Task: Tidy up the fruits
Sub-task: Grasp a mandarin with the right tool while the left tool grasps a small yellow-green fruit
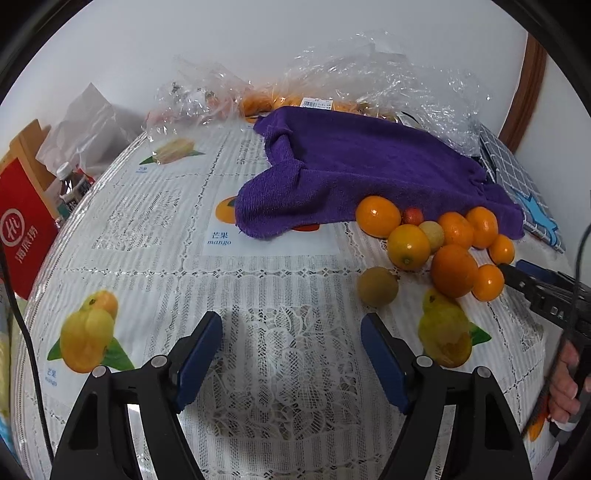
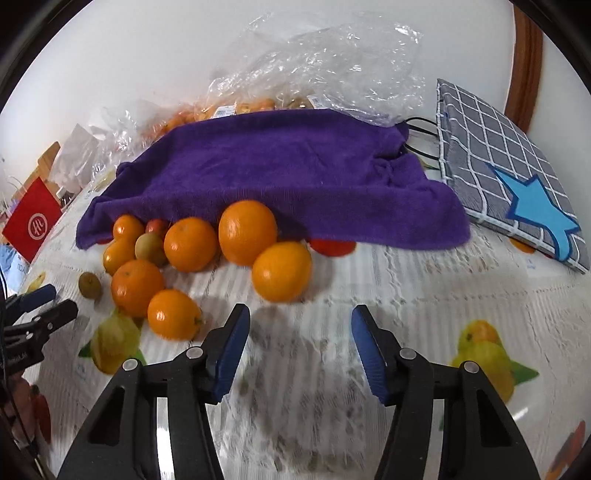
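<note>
Your left tool (image 1: 291, 347) and right tool (image 2: 300, 341) both stand released, nothing between their blue pads. The round orange fruits (image 2: 245, 232) lie heaped on the lace-covered bench (image 1: 258, 295), touching the front edge of the rumpled purple towel (image 2: 280, 162).

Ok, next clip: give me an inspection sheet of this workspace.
Surface: table under a lace cloth printed with fruit pictures.
Job's things: loose oranges and smaller fruits heaped against a purple towel.
Clutter: plastic bags with more fruit, checked pad, red box, bottles.
Grippers: left gripper and right gripper both open, empty.
Cables: black cable at left.
Surroundings: white wall.
</note>
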`<state>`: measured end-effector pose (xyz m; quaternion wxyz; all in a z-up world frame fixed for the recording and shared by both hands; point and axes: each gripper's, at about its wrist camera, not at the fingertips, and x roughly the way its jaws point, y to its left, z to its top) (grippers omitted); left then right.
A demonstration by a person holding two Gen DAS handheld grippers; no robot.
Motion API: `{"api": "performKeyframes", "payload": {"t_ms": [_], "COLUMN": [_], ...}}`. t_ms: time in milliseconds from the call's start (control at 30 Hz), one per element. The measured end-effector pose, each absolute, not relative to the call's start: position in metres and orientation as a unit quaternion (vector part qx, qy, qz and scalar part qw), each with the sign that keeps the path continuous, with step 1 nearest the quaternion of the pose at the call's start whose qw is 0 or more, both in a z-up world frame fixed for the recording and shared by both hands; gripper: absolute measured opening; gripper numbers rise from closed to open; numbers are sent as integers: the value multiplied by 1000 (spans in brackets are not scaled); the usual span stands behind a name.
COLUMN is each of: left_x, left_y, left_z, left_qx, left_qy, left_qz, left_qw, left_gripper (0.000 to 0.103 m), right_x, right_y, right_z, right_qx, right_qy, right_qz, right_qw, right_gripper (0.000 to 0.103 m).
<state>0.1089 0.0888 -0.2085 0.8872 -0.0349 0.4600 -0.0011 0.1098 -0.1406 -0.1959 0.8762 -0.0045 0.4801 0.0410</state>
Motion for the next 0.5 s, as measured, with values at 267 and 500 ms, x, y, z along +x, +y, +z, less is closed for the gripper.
{"api": "performKeyframes", "payload": {"t_ms": [267,500], "left_x": [112,113], "left_y": [87,74], "left_z": [-209,-208], "left_qx": [-35,-35], "left_qy": [459,456], "left_qz": [-22,-66], "left_qw": [887,887], "left_gripper": [78,78], "right_x": [127,132], "right_y": [-132,-140], "right_z": [-198,-198], "right_qx": [-16,-3], "right_qy": [477,476], "right_qz": [53,68], "right_qw": [877,877], "right_gripper": [54,34]}}
